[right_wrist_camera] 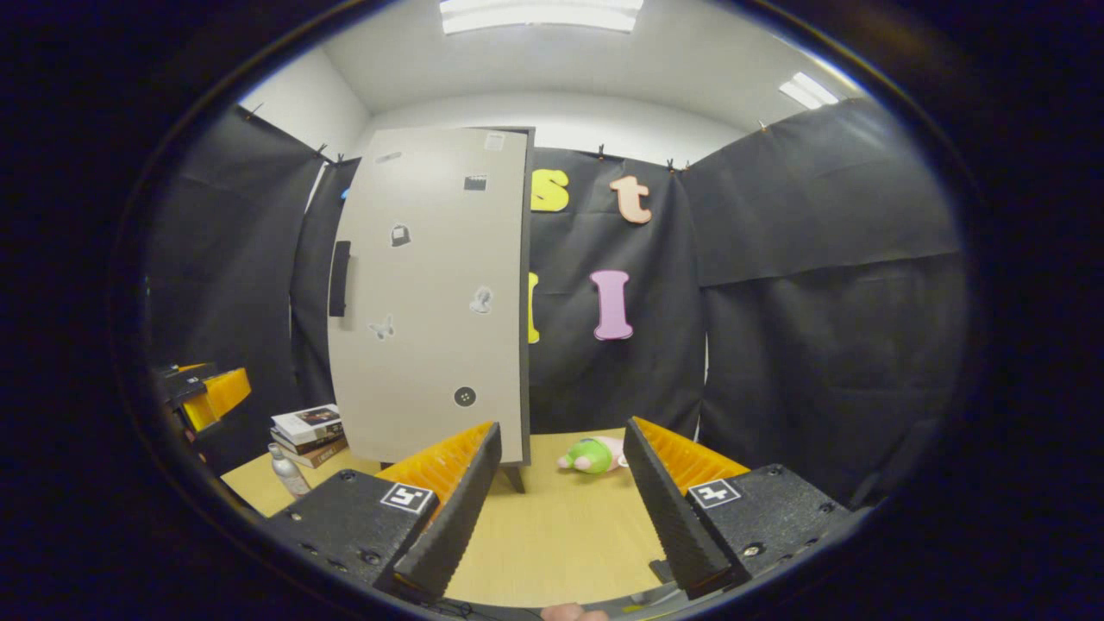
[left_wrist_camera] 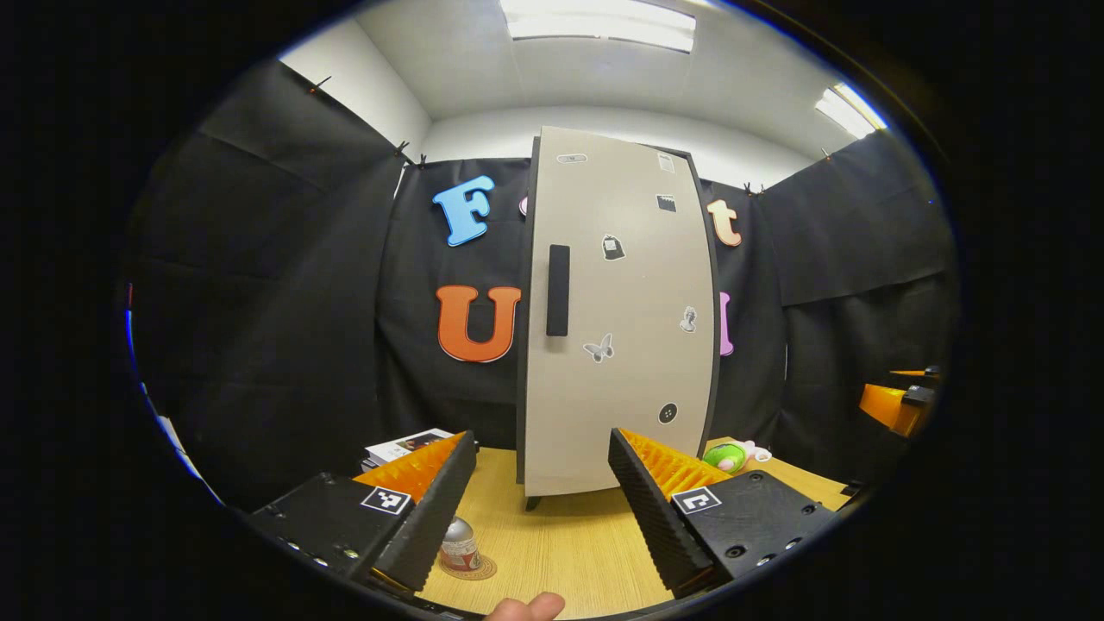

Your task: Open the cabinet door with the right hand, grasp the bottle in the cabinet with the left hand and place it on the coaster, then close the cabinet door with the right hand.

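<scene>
The tall cabinet has a grey door (left_wrist_camera: pixel 617 345) with a black handle (left_wrist_camera: pixel 558 290), and the door lies flat against its frame. It shows again as the cabinet door (right_wrist_camera: pixel 431 293) with its handle (right_wrist_camera: pixel 340 278). A small bottle (left_wrist_camera: pixel 459 545) stands upright on a round coaster (left_wrist_camera: pixel 476 569) on the wooden table, partly hidden behind my left finger. In the right gripper view the bottle (right_wrist_camera: pixel 285 470) stands at the table's left edge. My left gripper (left_wrist_camera: pixel 543 509) is open and holds nothing, facing the door. My right gripper (right_wrist_camera: pixel 561 509) is open too, well short of the cabinet.
A stack of books (left_wrist_camera: pixel 405 446) lies left of the cabinet, and a green plush toy (left_wrist_camera: pixel 729 455) lies right of it. The books (right_wrist_camera: pixel 308 429) and toy (right_wrist_camera: pixel 591 454) show again. Each view has the other gripper at its edge: right (left_wrist_camera: pixel 897 405), left (right_wrist_camera: pixel 203 392). A fingertip (left_wrist_camera: pixel 526 608) shows.
</scene>
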Demonstrator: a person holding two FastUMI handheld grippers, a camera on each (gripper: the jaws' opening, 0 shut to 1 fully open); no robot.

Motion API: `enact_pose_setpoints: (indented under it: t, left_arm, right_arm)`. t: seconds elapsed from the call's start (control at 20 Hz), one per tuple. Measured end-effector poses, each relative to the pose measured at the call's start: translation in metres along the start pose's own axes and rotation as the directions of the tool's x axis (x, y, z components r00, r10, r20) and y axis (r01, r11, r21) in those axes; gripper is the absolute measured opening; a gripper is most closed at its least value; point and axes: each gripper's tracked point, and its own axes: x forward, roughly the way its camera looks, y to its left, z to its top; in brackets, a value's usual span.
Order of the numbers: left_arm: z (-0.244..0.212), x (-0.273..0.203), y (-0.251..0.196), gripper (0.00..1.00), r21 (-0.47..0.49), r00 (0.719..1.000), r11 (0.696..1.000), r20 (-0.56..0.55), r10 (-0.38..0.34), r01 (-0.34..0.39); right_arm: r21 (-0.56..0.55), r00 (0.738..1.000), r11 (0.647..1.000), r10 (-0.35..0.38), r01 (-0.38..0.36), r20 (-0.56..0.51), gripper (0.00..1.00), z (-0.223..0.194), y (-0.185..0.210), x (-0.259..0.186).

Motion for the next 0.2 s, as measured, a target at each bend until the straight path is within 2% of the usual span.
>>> enact_pose_setpoints:
  t: [0.2]
  left_arm:
    - [0.012, -0.004, -0.003, 0.94, 0.010, 1.000, 1.000, 0.025, -0.001, 0.001]
  right_arm:
    - [0.014, 1.000, 1.000, 0.016, -0.016, 0.018, 0.93, 0.004, 0.002, -0.001]
